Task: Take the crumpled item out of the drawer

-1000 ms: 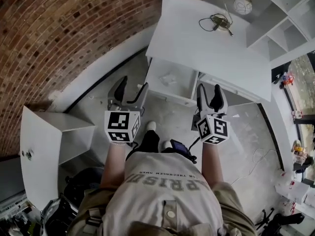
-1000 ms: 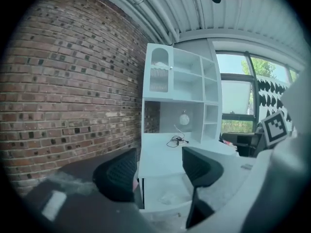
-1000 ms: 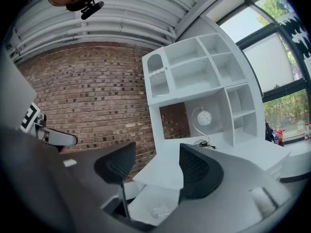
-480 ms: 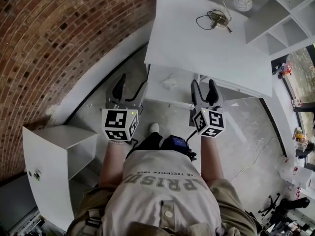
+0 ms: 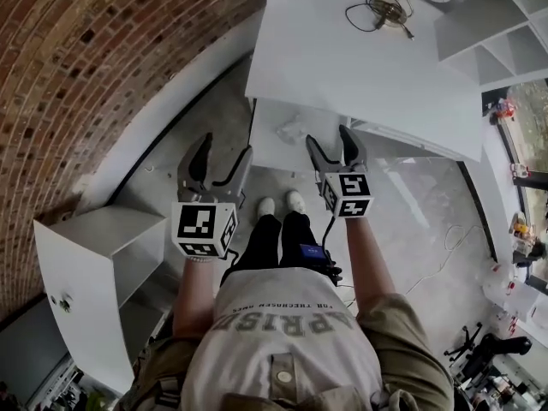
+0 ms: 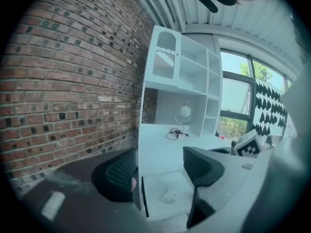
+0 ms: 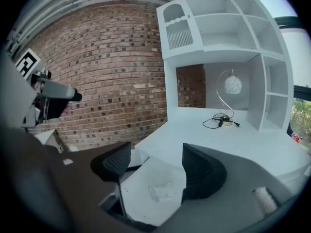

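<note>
A small white crumpled item [image 5: 292, 132] lies on the floor of the open white drawer [image 5: 267, 154] under the desk. In the head view my right gripper [image 5: 330, 142] hangs over the drawer's front right part, just right of the item. Its jaws are opening and nothing is between them. In the right gripper view the item [image 7: 161, 190] lies below and beyond the right gripper [image 7: 151, 165]. My left gripper [image 5: 222, 156] stands open and empty, left of the drawer's front corner. The left gripper view shows the item [image 6: 169, 196] in the drawer [image 6: 154, 180] ahead of the left gripper [image 6: 160, 170].
The white desk top [image 5: 360, 58] above the drawer carries a lamp with a coiled cord [image 5: 383, 10]. A white shelf unit [image 5: 492, 24] rises at the desk's back. A low white cabinet [image 5: 94, 259] stands at the left by the brick wall [image 5: 94, 50]. The person's shoes [image 5: 280, 204] are in front of the drawer.
Both grippers have moved forward toward the drawer. The right gripper now reaches over its front edge, and its jaws stand wider apart.
</note>
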Motion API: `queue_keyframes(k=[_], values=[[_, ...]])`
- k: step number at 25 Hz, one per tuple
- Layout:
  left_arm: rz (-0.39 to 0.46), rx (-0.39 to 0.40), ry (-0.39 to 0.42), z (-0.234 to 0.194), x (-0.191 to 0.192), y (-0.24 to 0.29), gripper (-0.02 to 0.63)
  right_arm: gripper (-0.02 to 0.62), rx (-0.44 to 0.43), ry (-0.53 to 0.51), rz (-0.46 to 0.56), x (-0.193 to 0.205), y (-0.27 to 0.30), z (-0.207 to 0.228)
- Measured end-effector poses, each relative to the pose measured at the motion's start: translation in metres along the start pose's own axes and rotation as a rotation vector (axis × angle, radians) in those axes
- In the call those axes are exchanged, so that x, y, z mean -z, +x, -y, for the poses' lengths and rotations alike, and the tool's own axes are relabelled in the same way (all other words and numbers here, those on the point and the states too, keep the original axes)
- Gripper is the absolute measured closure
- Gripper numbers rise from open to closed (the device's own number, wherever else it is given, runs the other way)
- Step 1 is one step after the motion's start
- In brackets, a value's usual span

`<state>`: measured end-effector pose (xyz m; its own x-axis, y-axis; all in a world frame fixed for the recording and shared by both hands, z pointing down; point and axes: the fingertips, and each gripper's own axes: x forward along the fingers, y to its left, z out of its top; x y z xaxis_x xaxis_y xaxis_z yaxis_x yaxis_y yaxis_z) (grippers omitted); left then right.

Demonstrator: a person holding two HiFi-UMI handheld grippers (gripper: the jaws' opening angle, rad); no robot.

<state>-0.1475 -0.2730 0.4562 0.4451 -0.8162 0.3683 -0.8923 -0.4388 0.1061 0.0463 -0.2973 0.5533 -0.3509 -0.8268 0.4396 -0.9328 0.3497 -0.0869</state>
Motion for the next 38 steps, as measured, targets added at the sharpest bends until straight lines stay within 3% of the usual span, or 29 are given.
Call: queue_keyframes(k=[9,24,30,38], values=[[-0.017,-0.067,-0.008,0.015,0.02,0.003,0.282,0.211,-0.146,-0.078,-0.196,0.066,0.057,0.0],[-0.045,-0.091,0.021,0.039,0.063,0.025,0.279,0.189,-0.275,-0.129,-0.562,0.193,0.12,0.024],[-0.061,-0.092,0.03,0.036,0.081,0.028,0.279,0.172,-0.326,-0.103,-0.659,0.223,0.136,0.025],[-0.078,-0.09,0.037,0.027,0.096,0.037,0.279,0.171,-0.338,-0.15,-0.765,0.254,0.15,0.035]])
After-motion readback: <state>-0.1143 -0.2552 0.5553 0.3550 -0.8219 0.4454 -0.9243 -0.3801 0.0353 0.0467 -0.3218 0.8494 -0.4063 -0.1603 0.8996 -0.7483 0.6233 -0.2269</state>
